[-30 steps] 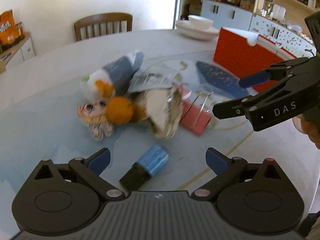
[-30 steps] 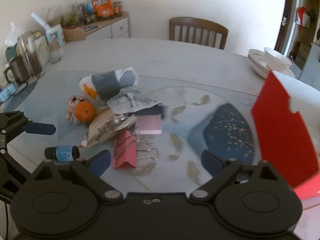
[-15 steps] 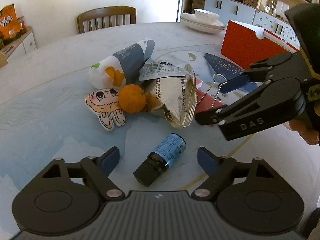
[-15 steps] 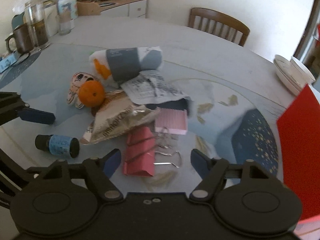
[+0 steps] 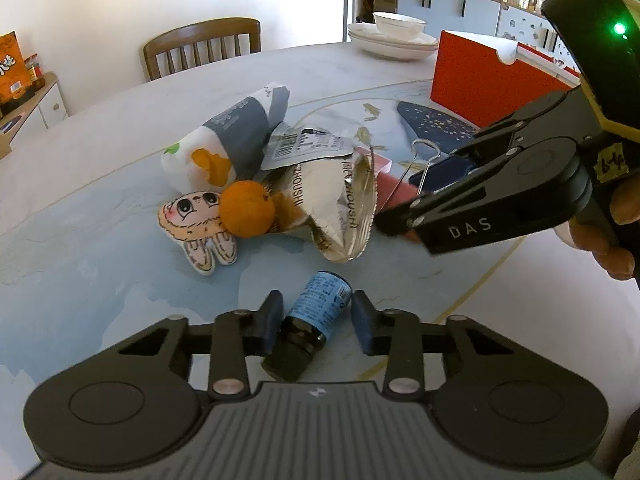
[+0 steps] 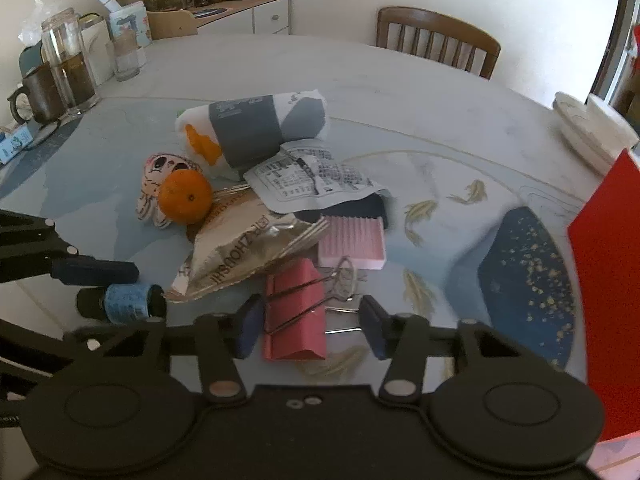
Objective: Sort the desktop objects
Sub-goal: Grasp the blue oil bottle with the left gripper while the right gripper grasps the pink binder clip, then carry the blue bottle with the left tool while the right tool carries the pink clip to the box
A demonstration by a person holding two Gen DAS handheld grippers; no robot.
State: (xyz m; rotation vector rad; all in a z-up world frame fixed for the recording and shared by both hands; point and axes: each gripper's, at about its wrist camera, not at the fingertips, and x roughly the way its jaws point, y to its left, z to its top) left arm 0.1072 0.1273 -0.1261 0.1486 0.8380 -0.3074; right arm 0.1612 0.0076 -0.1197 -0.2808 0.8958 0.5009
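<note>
The left gripper (image 5: 316, 320) has its jaws apart around the small blue-labelled bottle (image 5: 310, 330) lying on the tabletop (image 5: 100, 272); the right gripper (image 6: 310, 326) straddles the pink binder clip (image 6: 295, 316), jaws apart, beside the snack-bag pile

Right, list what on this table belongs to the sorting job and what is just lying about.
Job: blue-label bottle between the left gripper fingers; pink binder clip between the right gripper fingers; orange; foil packet; plush doll; red box.

Lying about: stacked dishes; glass jar; chair.
</note>
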